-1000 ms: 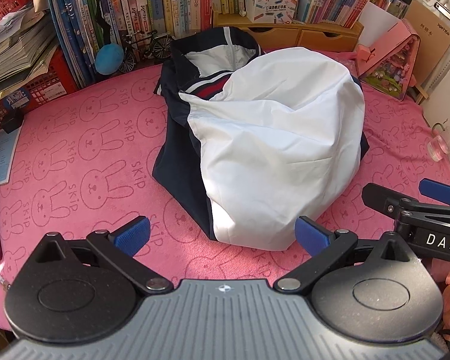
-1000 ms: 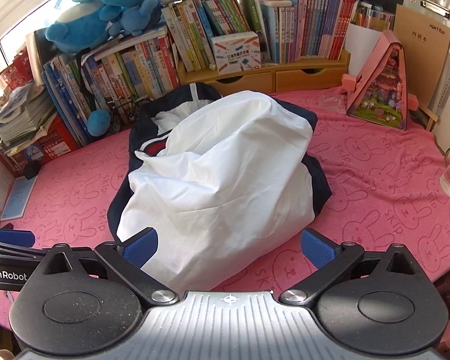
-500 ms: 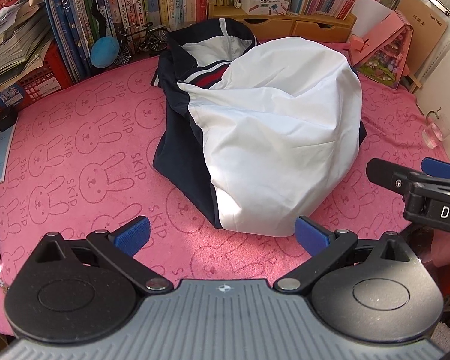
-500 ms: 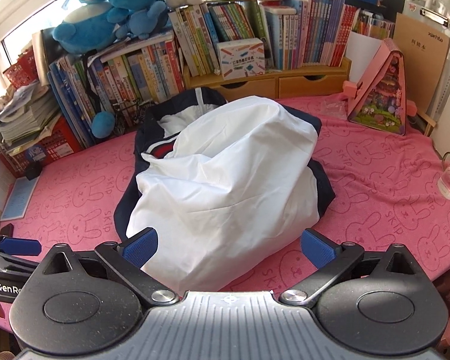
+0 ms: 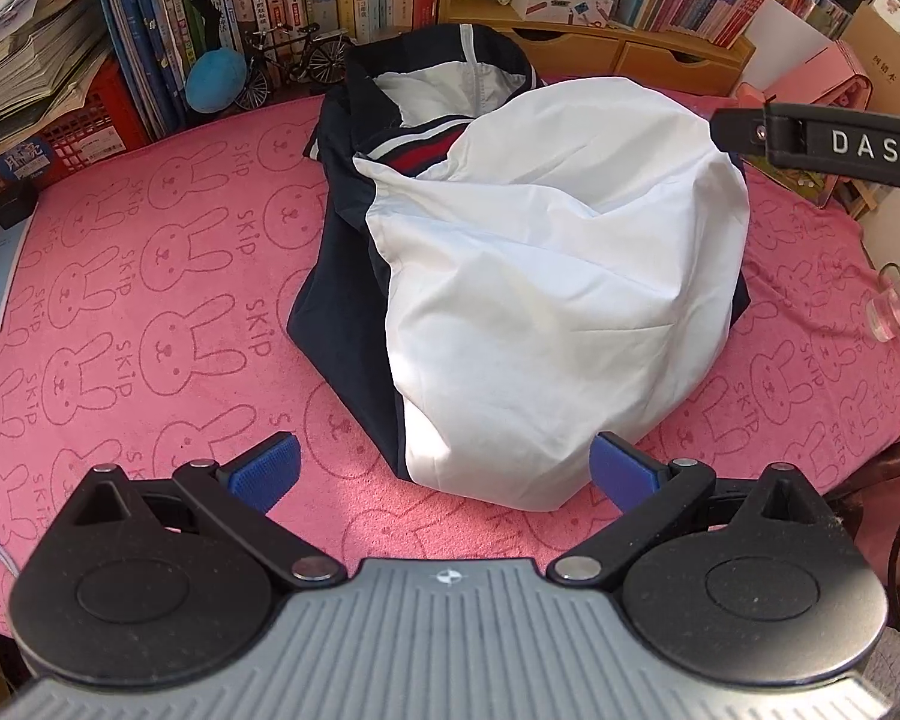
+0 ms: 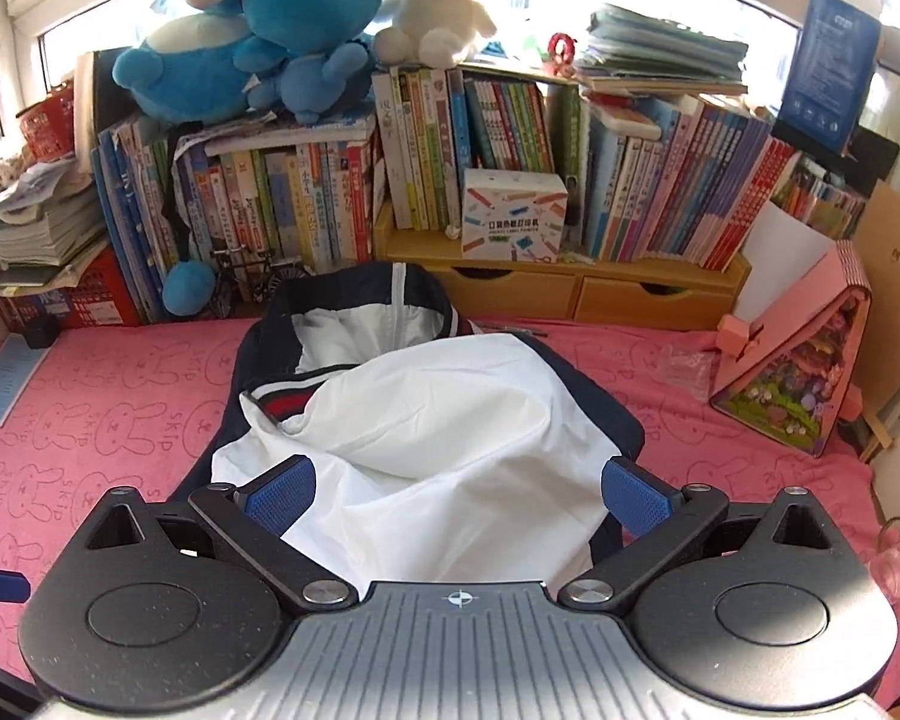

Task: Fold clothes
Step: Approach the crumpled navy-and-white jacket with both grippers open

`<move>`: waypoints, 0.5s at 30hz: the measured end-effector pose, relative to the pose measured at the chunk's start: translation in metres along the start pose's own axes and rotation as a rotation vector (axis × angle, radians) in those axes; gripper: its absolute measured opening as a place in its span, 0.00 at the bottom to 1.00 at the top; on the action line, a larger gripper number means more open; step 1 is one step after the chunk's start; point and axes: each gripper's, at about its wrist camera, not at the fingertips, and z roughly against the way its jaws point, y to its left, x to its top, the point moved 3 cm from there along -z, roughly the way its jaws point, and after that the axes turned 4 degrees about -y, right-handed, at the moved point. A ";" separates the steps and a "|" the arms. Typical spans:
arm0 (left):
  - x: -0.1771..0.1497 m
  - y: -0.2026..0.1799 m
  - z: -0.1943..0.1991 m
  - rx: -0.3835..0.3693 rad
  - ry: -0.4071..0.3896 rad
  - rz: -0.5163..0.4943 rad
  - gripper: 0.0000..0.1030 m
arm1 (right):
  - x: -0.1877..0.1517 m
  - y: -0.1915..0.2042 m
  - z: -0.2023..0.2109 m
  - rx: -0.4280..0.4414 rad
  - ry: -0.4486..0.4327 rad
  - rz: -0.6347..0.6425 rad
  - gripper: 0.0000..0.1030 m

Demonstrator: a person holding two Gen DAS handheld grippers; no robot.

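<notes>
We hold the left gripper (image 5: 444,471) released at the 6 o'clock hem of the jacket (image 5: 546,300), and the right gripper (image 6: 459,495), also released, hovers over its white lining, probably seeking a fold edge.

Pink bunny-print cloth (image 5: 150,276) carries a folded jacket (image 5: 546,312).
</notes>
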 end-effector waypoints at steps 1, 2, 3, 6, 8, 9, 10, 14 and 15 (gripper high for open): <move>0.001 -0.002 -0.001 0.004 0.003 0.008 1.00 | 0.008 0.003 -0.009 0.021 -0.008 0.016 1.00; 0.003 -0.003 -0.002 0.010 0.003 0.016 1.00 | 0.016 0.006 -0.017 0.042 -0.018 0.031 1.00; 0.004 -0.004 -0.002 0.016 0.002 0.023 1.00 | 0.021 0.009 -0.029 0.053 -0.008 0.051 1.00; 0.009 -0.007 -0.003 0.036 0.000 0.043 1.00 | 0.026 0.020 -0.073 0.046 0.038 0.111 1.00; 0.012 -0.007 -0.003 0.051 -0.003 0.054 1.00 | 0.017 0.024 -0.104 0.005 0.100 0.159 1.00; 0.013 -0.007 -0.003 0.059 -0.004 0.059 1.00 | 0.010 0.025 -0.119 -0.007 0.137 0.181 1.00; 0.015 -0.008 -0.003 0.067 -0.006 0.065 1.00 | 0.000 0.023 -0.134 -0.010 0.187 0.197 0.95; 0.019 0.000 -0.002 0.102 -0.010 0.123 1.00 | -0.040 -0.003 -0.159 0.001 0.327 0.162 0.20; 0.020 0.002 -0.002 0.111 -0.010 0.140 1.00 | -0.052 -0.014 -0.159 0.001 0.347 0.138 0.19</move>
